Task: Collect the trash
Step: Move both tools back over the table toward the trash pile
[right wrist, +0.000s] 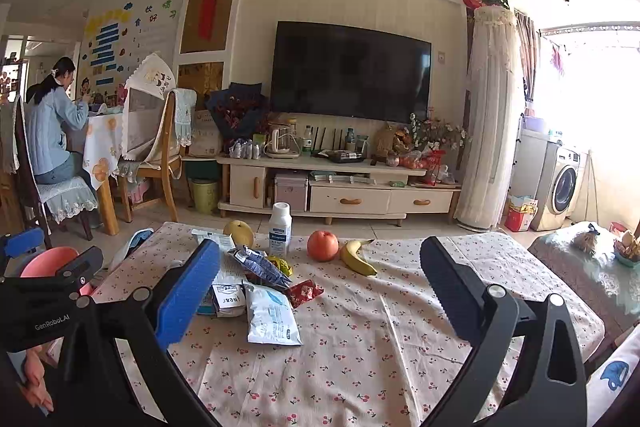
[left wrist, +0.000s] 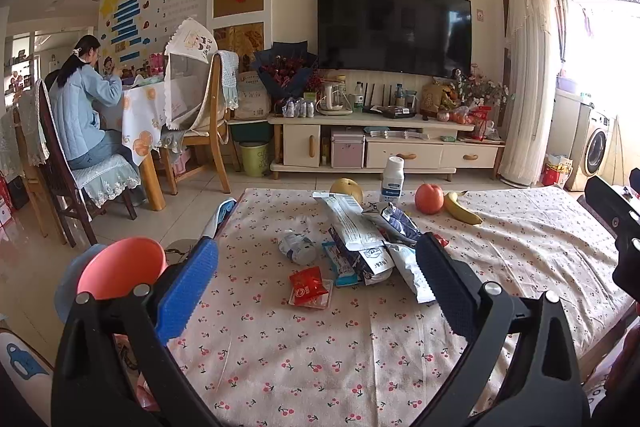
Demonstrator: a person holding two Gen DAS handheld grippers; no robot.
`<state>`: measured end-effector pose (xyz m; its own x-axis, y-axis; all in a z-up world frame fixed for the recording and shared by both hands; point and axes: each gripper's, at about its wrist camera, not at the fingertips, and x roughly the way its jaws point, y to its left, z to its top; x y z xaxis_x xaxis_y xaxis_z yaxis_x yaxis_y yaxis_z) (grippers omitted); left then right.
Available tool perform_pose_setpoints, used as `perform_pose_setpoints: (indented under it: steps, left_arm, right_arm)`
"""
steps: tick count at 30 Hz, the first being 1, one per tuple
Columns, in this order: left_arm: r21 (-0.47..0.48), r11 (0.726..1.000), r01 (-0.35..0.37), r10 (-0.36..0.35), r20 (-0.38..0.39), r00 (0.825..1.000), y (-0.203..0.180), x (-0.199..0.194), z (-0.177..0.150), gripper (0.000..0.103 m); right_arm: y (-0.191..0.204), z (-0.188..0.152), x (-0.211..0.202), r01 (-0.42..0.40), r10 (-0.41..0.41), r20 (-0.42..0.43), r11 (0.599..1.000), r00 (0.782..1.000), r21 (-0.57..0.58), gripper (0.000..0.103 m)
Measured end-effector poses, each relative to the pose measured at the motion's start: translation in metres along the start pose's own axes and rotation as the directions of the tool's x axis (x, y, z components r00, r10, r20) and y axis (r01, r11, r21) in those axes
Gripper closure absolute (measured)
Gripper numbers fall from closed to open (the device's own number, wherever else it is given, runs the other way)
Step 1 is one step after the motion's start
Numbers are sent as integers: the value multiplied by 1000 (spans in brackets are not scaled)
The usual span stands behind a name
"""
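Note:
A heap of trash lies mid-table on the cherry-print cloth [left wrist: 320, 355]. It holds blue-and-white snack bags [left wrist: 360, 239], a white pouch [left wrist: 412, 269], a red sachet [left wrist: 310, 285] and a crumpled clear bottle [left wrist: 296, 247]. My left gripper [left wrist: 317, 242] is open, its fingers either side of the heap and short of it. My right gripper [right wrist: 320, 244] is open too and holds nothing. In its view the white pouch [right wrist: 272, 315], a red wrapper [right wrist: 306, 291] and a blue-silver bag [right wrist: 260, 267] lie toward the blue finger [right wrist: 188, 291]. A pink round bin [left wrist: 120, 267] stands off the table's left edge.
At the table's far edge stand a white bottle [left wrist: 393, 179], a pear [left wrist: 346, 185], a red apple [left wrist: 429, 198] and a banana [left wrist: 462, 213]. A person [left wrist: 80, 115] sits at a dining table far left. TV cabinet [left wrist: 384, 139] beyond.

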<state>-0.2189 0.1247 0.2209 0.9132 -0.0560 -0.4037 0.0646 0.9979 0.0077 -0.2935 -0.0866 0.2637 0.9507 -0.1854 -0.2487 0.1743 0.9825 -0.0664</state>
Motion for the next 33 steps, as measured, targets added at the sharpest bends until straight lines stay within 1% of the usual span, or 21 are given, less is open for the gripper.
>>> perform_pose_setpoints:
  steps: [10, 16, 19, 25, 28, 31, 33]
  left_arm:
    - [-13, 1000, 4, -4, 1, 1000, 4, -1, -1, 4]
    - [-11, 1000, -9, 9, -3, 1000, 4, 6, -5, 4]
    - [-17, 1000, -16, 16, -1, 1000, 5, 12, -8, 4]
    - [-40, 999, -9, 10, 20, 1000, 12, 27, -18, 4]
    - [-51, 998, 41, -38, 60, 997, 15, 35, -26, 4]
    - [-23, 999, 35, -32, 97, 995, 11, 42, -34, 4]
    - [5, 999, 42, -43, 96, 994, 8, 49, -39, 4]
  right_arm:
    - [3, -2, 1, -3, 3, -3, 1000, 1000, 5, 4]
    - [5, -10, 14, -4, 4, -25, 1000, 1000, -7, 4]
    - [4, -16, 24, -20, 20, -36, 1000, 999, 0, 4]
    - [2, -37, 47, -29, 29, -53, 1000, 998, -9, 4]
    - [2, -49, 60, -18, 18, -70, 1000, 997, -10, 4]
    - [3, -60, 73, -11, 9, -86, 1000, 996, -23, 4]
    - [3, -66, 80, -18, 16, -94, 999, 995, -29, 4]
